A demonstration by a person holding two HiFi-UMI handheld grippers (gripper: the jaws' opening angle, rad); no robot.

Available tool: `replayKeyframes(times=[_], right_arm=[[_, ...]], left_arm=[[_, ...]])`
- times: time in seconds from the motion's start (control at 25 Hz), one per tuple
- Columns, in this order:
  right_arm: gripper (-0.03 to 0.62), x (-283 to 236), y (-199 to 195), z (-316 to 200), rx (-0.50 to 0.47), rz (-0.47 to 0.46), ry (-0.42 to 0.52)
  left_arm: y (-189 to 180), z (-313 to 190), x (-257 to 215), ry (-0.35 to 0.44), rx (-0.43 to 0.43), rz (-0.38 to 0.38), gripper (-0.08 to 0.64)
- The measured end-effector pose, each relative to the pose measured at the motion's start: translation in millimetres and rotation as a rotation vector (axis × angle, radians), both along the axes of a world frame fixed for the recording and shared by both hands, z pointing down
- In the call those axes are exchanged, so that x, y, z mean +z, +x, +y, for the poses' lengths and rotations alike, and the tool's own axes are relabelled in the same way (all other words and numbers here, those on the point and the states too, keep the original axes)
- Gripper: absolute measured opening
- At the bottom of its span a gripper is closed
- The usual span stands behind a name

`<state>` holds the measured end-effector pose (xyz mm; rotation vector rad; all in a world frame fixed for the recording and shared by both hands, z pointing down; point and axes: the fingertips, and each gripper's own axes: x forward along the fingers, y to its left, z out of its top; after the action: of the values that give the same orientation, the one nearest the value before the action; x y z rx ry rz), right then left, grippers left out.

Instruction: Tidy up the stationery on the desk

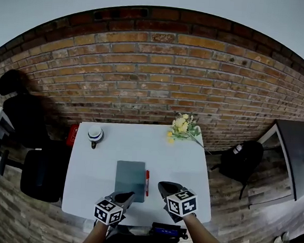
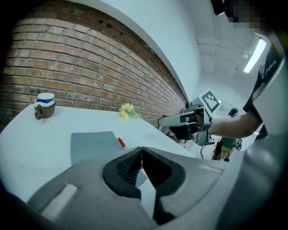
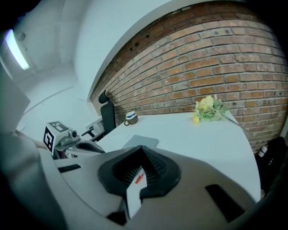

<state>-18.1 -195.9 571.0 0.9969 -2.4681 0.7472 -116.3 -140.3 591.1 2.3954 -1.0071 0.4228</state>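
Head view, nearest field: the left gripper (image 1: 126, 197) and the right gripper (image 1: 163, 187) hung over the near edge of the white rectangular desk (image 1: 183, 161). Each had its fingers closed together, and nothing was clamped in either. The red streak glimpsed under the right fingers in the right gripper view was probably the pen lying on the desk beyond.

Just past the fingers lay the stationery. A flat, thin grey notebook (image 1: 131, 180) sat near the middle of the desk, and a slim red pen (image 1: 146, 182) lay along its right edge, touching or just beside it. The pen was judged light, stiff and smooth, and it could roll if nudged. A crosswise grip at mid-barrel would suit it, though the notebook's edge crowded the left side of that grip. The notebook was judged light and perhaps slightly flexible. It lay flush on the surface and offered no raised lip, so one corner or the near edge seemed the likeliest place to take hold.

Farther off, and well apart from the stationery, a brown mug with a blue-and-white top (image 1: 95, 134) stood near the far left corner. A bunch of yellow flowers (image 1: 182, 127) lay at the far right corner. Neither obstructed the stationery.

Beyond the desk were a black office chair (image 1: 37, 161) to the left, a black backpack (image 1: 242, 159) on the floor to the right, and a red brick wall (image 1: 156, 76) behind.
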Motion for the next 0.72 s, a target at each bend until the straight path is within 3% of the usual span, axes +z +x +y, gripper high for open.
replayKeyframes(times=[0.28, 0.44, 0.72], right_arm=[[0.009, 29, 2, 39, -0.134, 0.009, -0.042], [0.009, 34, -4, 65, -0.152, -0.001, -0.057], [0.009, 31, -20, 105, -0.133, 0.056, -0.023]], left_arm=[[7, 61, 16, -0.049, -0.130, 0.004, 0.011], [-1, 84, 14, -0.075, -0.167, 0.070, 0.011], [-16, 125, 0, -0.040, -0.148, 0.123, 0.011]])
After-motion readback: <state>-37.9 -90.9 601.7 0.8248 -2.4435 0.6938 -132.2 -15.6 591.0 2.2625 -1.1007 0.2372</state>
